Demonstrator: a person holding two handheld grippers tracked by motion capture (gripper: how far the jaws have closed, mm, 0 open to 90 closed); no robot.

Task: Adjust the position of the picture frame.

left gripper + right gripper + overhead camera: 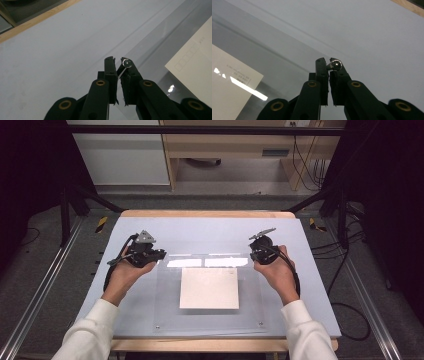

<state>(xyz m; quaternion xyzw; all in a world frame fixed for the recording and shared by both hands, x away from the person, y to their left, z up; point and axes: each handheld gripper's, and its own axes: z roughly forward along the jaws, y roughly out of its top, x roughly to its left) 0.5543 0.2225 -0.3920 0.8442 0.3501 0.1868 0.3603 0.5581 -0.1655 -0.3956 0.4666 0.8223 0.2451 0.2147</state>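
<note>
Clear acrylic sheet (210,290): left gripper (159,255) and right gripper (253,254), held low with wrists angled inward, jaws clamped on its far corners.

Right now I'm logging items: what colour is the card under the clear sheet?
Cream-white card, best in the high view.

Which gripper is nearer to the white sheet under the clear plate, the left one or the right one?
Left, though only slightly. The left gripper grips the clear plate's far left corner, just beyond the white sheet. The right gripper grips the far right corner, a little farther off.
</note>
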